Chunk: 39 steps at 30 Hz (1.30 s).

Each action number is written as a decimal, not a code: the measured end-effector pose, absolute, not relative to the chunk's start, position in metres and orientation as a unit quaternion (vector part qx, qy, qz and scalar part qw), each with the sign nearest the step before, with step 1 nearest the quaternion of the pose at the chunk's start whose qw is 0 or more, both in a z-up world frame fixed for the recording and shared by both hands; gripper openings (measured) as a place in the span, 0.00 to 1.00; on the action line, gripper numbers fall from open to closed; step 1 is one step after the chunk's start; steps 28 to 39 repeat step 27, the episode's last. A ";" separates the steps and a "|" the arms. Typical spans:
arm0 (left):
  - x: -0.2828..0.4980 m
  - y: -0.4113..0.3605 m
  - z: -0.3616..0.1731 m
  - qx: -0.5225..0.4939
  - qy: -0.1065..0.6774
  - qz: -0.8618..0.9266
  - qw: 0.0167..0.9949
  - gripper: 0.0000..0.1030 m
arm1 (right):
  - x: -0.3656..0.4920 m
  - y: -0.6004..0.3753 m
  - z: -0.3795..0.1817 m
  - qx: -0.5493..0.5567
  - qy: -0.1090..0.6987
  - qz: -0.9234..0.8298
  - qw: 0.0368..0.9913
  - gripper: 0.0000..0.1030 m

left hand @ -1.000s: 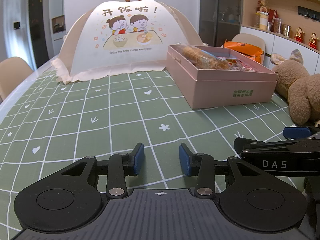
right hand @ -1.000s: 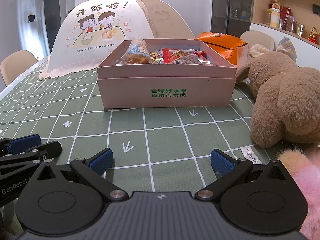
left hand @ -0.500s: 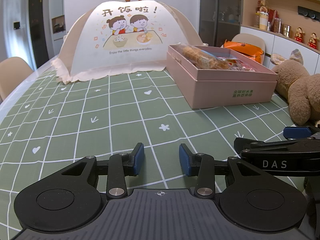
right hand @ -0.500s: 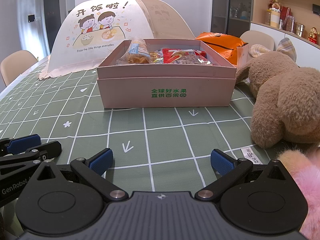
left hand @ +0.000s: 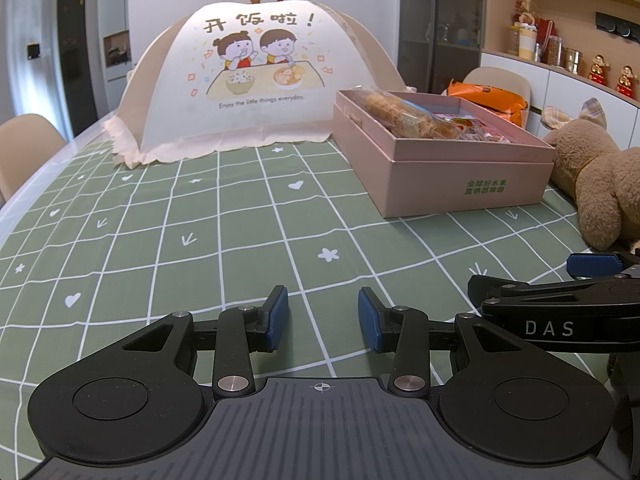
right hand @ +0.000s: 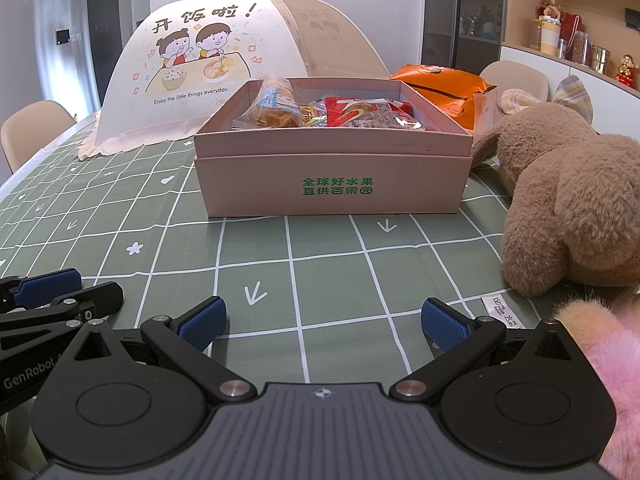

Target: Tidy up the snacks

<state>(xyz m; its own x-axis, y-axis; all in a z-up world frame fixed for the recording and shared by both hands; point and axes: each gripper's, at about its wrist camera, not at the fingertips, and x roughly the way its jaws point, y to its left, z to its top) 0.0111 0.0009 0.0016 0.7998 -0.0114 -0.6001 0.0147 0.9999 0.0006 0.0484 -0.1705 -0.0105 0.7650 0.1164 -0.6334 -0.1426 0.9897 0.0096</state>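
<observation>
A pink cardboard box (right hand: 332, 184) (left hand: 460, 176) stands on the green checked tablecloth, holding several snack packets (right hand: 360, 116) (left hand: 404, 116). An orange snack bag (right hand: 440, 84) (left hand: 488, 100) lies behind the box. My left gripper (left hand: 323, 320) rests low over the cloth near the front edge, jaws partly apart with nothing between them. My right gripper (right hand: 323, 320) sits just to its right, jaws wide apart and empty, facing the box. Each gripper shows in the other's view: the right gripper (left hand: 560, 304) at the right edge, the left gripper (right hand: 52, 300) at the left edge.
A mesh food cover (left hand: 256, 80) (right hand: 224, 68) with a cartoon print stands at the back of the table. A brown plush toy (right hand: 568, 200) (left hand: 596, 184) lies right of the box, and pink fur (right hand: 600, 344) is beside my right gripper. Chairs and shelves ring the table.
</observation>
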 end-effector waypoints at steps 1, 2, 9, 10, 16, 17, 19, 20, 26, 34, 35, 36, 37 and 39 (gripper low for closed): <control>0.011 0.001 0.002 0.003 0.316 -0.007 0.949 0.43 | 0.048 -0.170 -0.010 -0.020 0.336 0.069 0.939 1.00; 0.011 0.001 0.002 0.003 0.316 -0.007 0.949 0.43 | 0.048 -0.170 -0.010 -0.020 0.336 0.069 0.939 1.00; 0.011 0.001 0.002 0.003 0.316 -0.007 0.949 0.43 | 0.048 -0.170 -0.011 -0.020 0.336 0.069 0.939 1.00; 0.011 0.001 0.002 0.003 0.316 -0.007 0.949 0.43 | 0.048 -0.170 -0.011 -0.020 0.336 0.069 0.939 1.00; 0.011 0.001 0.002 0.003 0.316 -0.007 0.949 0.43 | 0.048 -0.170 -0.011 -0.020 0.336 0.069 0.939 1.00; 0.011 0.001 0.002 0.003 0.316 -0.007 0.949 0.43 | 0.048 -0.170 -0.011 -0.019 0.336 0.069 0.939 1.00; 0.011 0.001 0.002 0.002 0.316 -0.007 0.949 0.43 | 0.048 -0.170 -0.011 -0.020 0.336 0.069 0.939 1.00; 0.011 0.001 0.002 0.002 0.316 -0.007 0.949 0.43 | 0.048 -0.170 -0.011 -0.019 0.336 0.069 0.939 1.00; 0.011 0.001 0.001 0.000 0.316 -0.008 0.949 0.42 | 0.048 -0.170 -0.011 -0.019 0.336 0.069 0.939 1.00; 0.011 0.001 0.001 0.001 0.316 -0.008 0.949 0.42 | 0.048 -0.170 -0.011 -0.019 0.336 0.069 0.939 1.00; 0.011 0.001 0.001 0.001 0.316 -0.008 0.949 0.42 | 0.048 -0.170 -0.011 -0.019 0.336 0.069 0.939 1.00; 0.011 0.001 0.001 0.001 0.316 -0.008 0.949 0.42 | 0.048 -0.170 -0.011 -0.019 0.336 0.069 0.939 1.00; 0.011 0.001 0.001 0.001 0.316 -0.008 0.949 0.42 | 0.048 -0.170 -0.011 -0.019 0.336 0.069 0.939 1.00; 0.011 0.001 0.001 0.001 0.316 -0.008 0.949 0.42 | 0.048 -0.170 -0.011 -0.019 0.336 0.069 0.939 1.00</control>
